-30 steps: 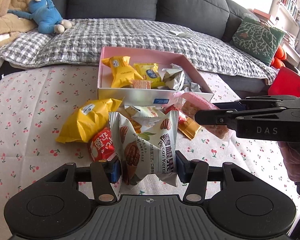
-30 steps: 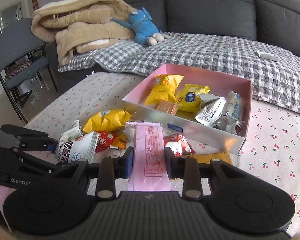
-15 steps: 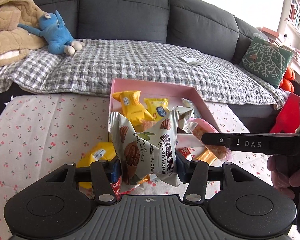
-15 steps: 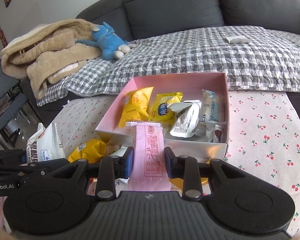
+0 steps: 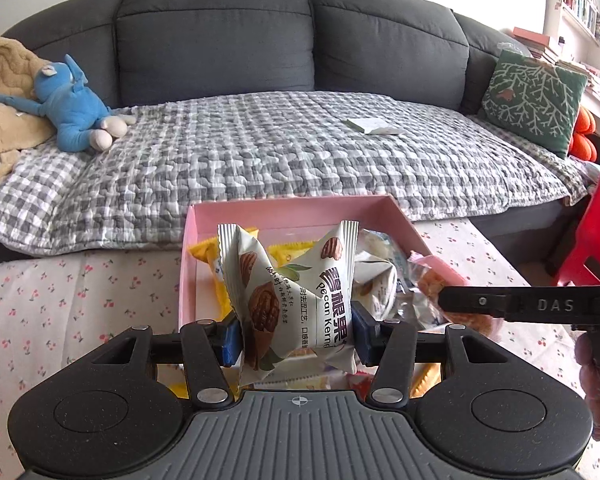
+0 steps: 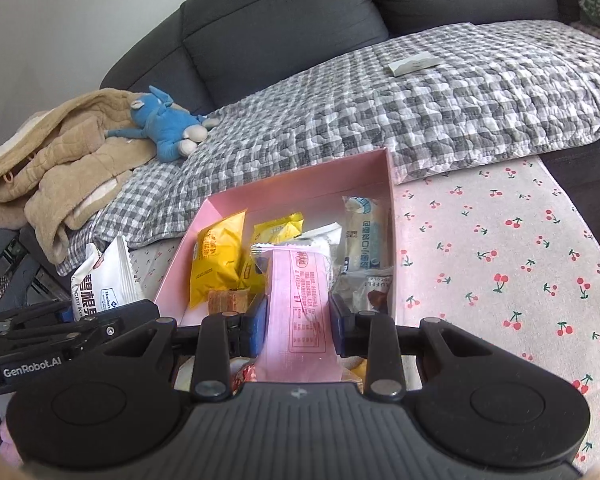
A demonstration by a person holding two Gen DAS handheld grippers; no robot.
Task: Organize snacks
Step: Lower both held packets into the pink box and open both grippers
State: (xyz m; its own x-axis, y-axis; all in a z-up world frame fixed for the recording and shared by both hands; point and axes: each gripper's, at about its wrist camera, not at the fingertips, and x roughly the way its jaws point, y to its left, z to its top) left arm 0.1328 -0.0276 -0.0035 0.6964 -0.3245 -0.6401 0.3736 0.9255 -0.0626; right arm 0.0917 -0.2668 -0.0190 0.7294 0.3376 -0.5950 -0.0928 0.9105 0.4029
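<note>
My left gripper (image 5: 294,334) is shut on a white pecan kernel packet (image 5: 296,292) and holds it above the near edge of the pink box (image 5: 300,208). My right gripper (image 6: 300,320) is shut on a pink snack bar packet (image 6: 300,304) and holds it over the near part of the pink box (image 6: 296,184). The box holds yellow packets (image 6: 216,264), white packets (image 6: 364,232) and a small wafer (image 6: 224,300). The right gripper also shows at the right of the left wrist view (image 5: 440,300), and the left gripper with its pecan packet (image 6: 104,284) at the left of the right wrist view.
The box sits on a table with a cherry-print cloth (image 6: 520,248). More loose snacks (image 5: 300,378) lie below the grippers, mostly hidden. Behind is a grey sofa with a checked blanket (image 5: 280,140), a blue plush toy (image 5: 72,108) and a green cushion (image 5: 536,96).
Both grippers have risen and moved forward from the snack pile toward the pink box, each still holding its packet. They now sit over the box's near edge.
</note>
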